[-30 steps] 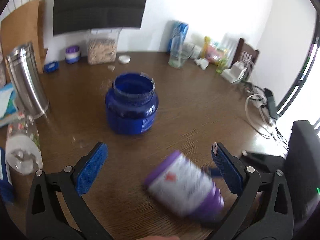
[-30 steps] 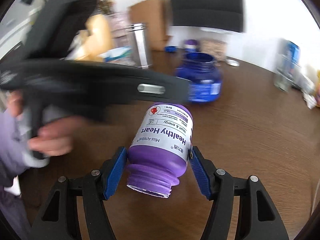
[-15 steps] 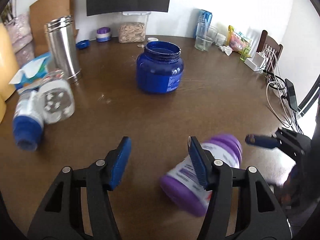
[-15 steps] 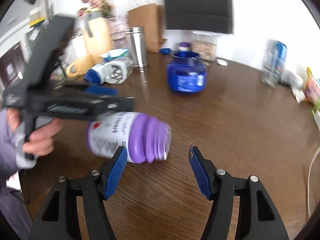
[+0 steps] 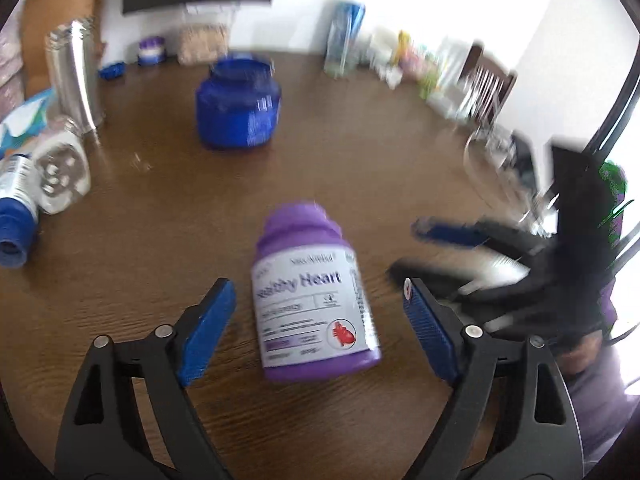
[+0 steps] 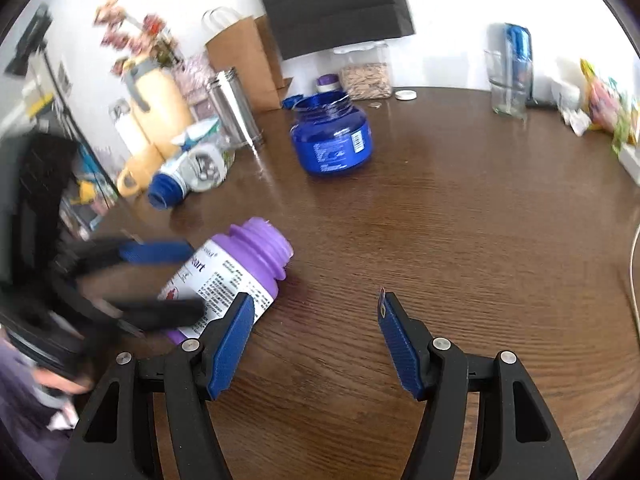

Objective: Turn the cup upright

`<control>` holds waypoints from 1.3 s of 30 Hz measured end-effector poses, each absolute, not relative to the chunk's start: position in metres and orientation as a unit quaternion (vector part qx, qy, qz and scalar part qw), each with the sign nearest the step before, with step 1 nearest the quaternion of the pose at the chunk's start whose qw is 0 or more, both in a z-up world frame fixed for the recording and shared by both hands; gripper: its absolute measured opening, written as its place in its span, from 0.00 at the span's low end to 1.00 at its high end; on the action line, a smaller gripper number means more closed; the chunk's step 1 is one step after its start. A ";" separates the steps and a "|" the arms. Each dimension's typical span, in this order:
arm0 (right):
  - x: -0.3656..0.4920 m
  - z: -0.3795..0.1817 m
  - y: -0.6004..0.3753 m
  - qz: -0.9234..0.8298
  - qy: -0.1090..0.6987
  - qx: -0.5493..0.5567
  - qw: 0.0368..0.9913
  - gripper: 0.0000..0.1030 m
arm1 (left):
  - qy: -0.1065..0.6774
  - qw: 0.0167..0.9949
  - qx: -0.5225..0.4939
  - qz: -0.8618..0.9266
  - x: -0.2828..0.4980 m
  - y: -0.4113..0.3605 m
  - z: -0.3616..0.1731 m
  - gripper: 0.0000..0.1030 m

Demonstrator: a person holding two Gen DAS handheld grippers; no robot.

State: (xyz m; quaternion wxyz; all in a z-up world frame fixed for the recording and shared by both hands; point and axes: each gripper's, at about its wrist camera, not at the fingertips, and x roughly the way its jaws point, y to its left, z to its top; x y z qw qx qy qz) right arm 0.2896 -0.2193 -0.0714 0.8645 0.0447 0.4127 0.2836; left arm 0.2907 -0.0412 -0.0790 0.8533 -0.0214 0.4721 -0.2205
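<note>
The bottle (image 5: 312, 300) stands on the table (image 5: 400, 152) between the spread jaws of the left gripper (image 5: 316, 332), neither pad touching. Ahead of it (well apart) sits the jar (image 5: 238, 104). The right gripper (image 6: 316, 340) has the bottle left of its left pad.

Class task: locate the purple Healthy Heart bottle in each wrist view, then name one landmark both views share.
Left wrist: purple bottle low centre, between the open left gripper fingers.
Right wrist: purple bottle lower left, tilted, outside the open right gripper.
Shared landmark: blue jar, farther back on the table.
</note>
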 end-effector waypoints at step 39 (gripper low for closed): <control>0.292 -0.073 -0.110 0.309 0.352 -0.061 0.882 0.66 | 0.402 0.912 -0.063 -0.051 0.206 0.018 -0.056 0.74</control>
